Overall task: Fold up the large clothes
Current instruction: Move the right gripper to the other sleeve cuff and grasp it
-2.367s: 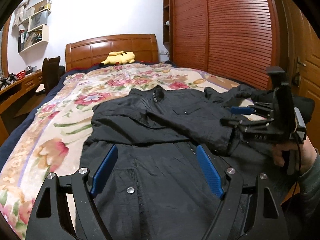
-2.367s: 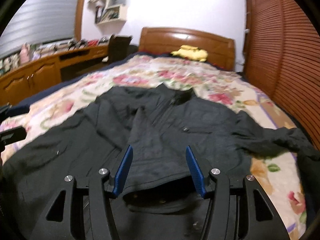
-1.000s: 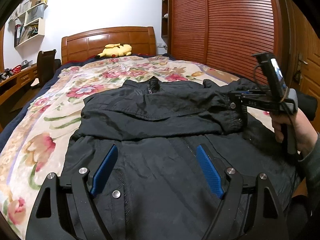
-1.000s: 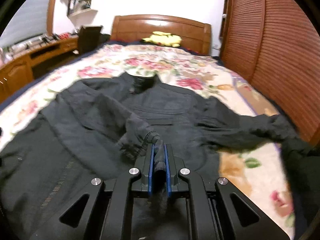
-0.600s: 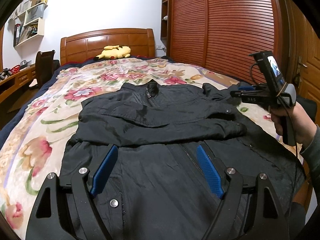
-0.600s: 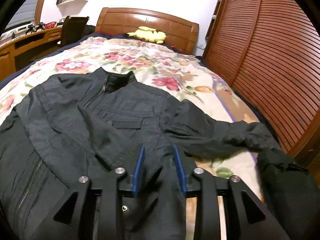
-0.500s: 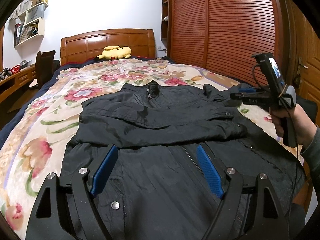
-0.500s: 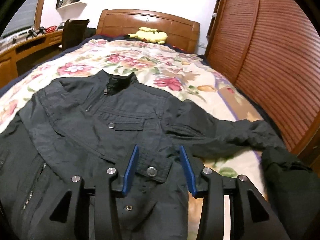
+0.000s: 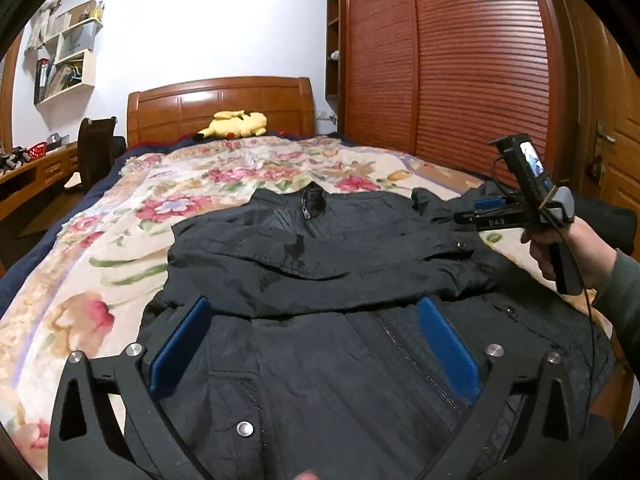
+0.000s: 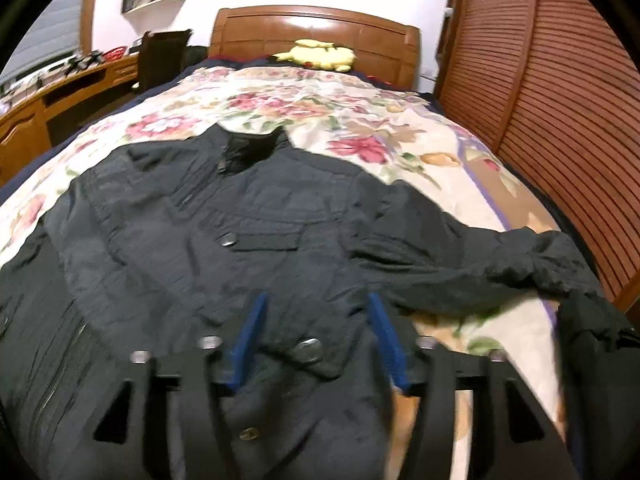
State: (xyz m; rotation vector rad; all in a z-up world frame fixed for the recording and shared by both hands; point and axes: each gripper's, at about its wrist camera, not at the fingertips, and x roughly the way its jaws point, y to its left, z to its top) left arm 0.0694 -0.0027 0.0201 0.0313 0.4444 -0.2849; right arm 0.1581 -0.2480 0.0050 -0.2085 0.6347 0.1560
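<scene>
Black nylon fills the lower frame: the jacket lies on the bed, hem nearest, collar toward the headboard, long axis running up the picture. One sleeve is folded across the chest; the other, at right, is left. Both the left tool and right tool have just been opening, gripping nothing.
</scene>
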